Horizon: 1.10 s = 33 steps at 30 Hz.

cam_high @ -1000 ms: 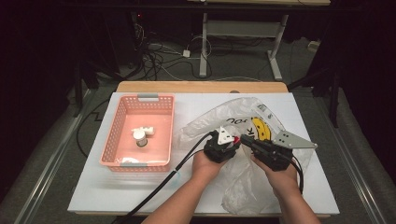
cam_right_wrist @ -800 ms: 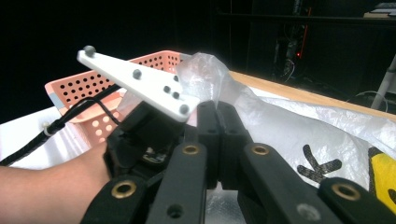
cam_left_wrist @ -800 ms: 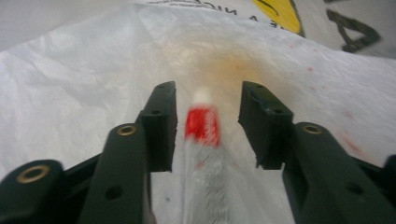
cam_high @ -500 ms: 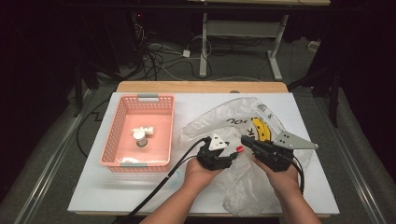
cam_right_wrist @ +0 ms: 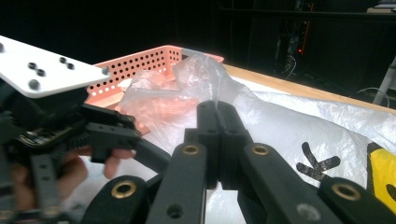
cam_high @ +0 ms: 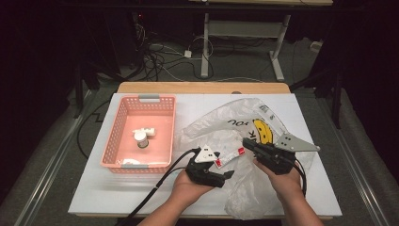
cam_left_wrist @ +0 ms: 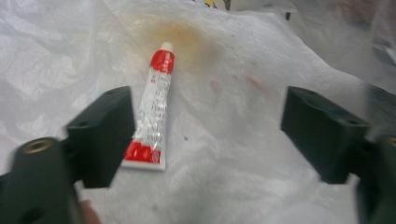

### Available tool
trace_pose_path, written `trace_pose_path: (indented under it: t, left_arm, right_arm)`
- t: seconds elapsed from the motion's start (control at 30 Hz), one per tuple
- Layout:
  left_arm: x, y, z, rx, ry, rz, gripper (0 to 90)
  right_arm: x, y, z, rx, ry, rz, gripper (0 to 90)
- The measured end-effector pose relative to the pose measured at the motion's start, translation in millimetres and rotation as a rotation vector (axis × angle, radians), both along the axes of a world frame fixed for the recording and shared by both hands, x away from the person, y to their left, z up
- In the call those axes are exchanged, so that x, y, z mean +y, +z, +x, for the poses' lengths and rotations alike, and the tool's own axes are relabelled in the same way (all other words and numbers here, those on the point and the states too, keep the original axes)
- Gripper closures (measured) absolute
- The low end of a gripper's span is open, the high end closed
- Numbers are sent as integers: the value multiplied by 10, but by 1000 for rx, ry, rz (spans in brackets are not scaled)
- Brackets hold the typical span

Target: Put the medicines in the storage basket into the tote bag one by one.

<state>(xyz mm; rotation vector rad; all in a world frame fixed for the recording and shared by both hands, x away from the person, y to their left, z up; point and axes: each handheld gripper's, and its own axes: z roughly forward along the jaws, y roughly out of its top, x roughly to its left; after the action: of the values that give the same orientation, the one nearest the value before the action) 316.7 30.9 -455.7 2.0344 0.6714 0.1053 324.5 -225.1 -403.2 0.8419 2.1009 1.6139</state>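
Note:
A red-and-white tube (cam_left_wrist: 152, 121) lies flat on the crumpled white plastic bag (cam_high: 221, 127), cap pointing away from my left gripper. In the high view the tube (cam_high: 229, 157) rests between the two grippers. My left gripper (cam_left_wrist: 210, 116) is open; its jaws have just been opening. The tube lies beside the left jaw with neither pad pressing on it. In the high view the left gripper (cam_high: 222, 168) sits at the bag's near edge. My right gripper (cam_right_wrist: 217, 109) is shut on a raised fold of the bag's film (cam_right_wrist: 201, 74). In the high view the right gripper (cam_high: 247, 142) is right of the tube.
A pink perforated basket (cam_high: 141, 101) stands on the white table top (cam_high: 117, 197) at the left, with a small bottle (cam_high: 140, 140) and other small items inside. The bag, printed with a yellow face (cam_high: 263, 132), covers the right half. The wooden far edge (cam_high: 202, 87) borders a dark floor.
My left gripper has drawn back toward the near edge and its jaws have spread apart. The tube now lies free on the bag. The right gripper has kept still on the film.

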Motion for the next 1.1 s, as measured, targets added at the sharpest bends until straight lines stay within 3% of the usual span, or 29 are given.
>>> trace_pose_path:
  t: [0.1,0.3,0.43,0.63,0.77,1.1]
  left_arm:
    - [105,46,-75,-12,8,3,137]
    - [289,99,-193,-11,44,-5,0]
    - [397,150,-252,-32,51,-2,0]
    - [522,150,-273,-26,79,-8,0]
    - [594,138,-279,-14,87,15,0]
    - [939,303,-245,-17,160,9,0]
  right_arm:
    - [-3,5,-2,-3,-2,1,900]
    - [-12,6,-3,2,-8,3,900]
    - [-6,-3,-1,2,-7,-2,900]
    - [-5,-5,-6,3,-7,-4,900]
    - [-16,-5,-10,2,-7,-4,900]
    - [-38,-1,-12,-2,-9,-3,900]
